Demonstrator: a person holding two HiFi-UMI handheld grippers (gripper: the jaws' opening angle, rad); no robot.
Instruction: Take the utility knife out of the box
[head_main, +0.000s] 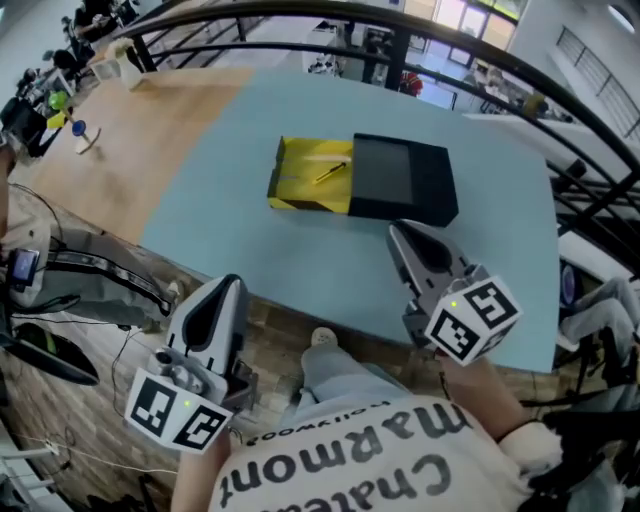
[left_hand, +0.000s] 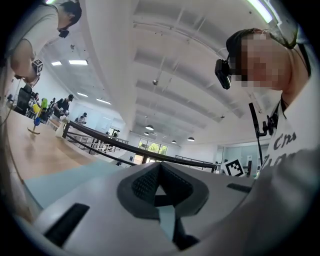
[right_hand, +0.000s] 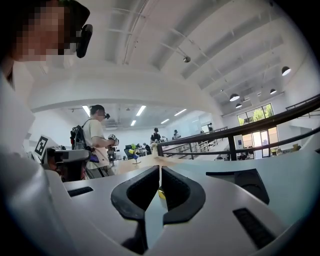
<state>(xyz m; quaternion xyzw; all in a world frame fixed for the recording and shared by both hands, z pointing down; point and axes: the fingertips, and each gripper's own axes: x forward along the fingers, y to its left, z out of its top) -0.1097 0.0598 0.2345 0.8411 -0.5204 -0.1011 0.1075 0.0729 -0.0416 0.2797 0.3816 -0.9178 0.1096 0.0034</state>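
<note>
A box lies in the middle of the light blue mat (head_main: 240, 240) in the head view. Its yellow tray (head_main: 296, 186) is slid out to the left of the black sleeve (head_main: 402, 180). The yellow utility knife (head_main: 330, 172) lies slanted in the tray. My right gripper (head_main: 395, 232) hovers over the mat's near edge, just short of the sleeve, shut and empty. My left gripper (head_main: 230, 284) hangs lower left, off the table's edge, jaws together with nothing in them. Both gripper views look level across the table; the left gripper (left_hand: 160, 167) and right gripper (right_hand: 160, 171) show closed jaws.
Bare wood tabletop (head_main: 130, 130) runs left of the mat, with small items at its far corner. A black railing (head_main: 400, 30) curves behind the table. Cables and gear (head_main: 60, 290) sit on the floor at the left. Another person (right_hand: 95, 137) stands across the room.
</note>
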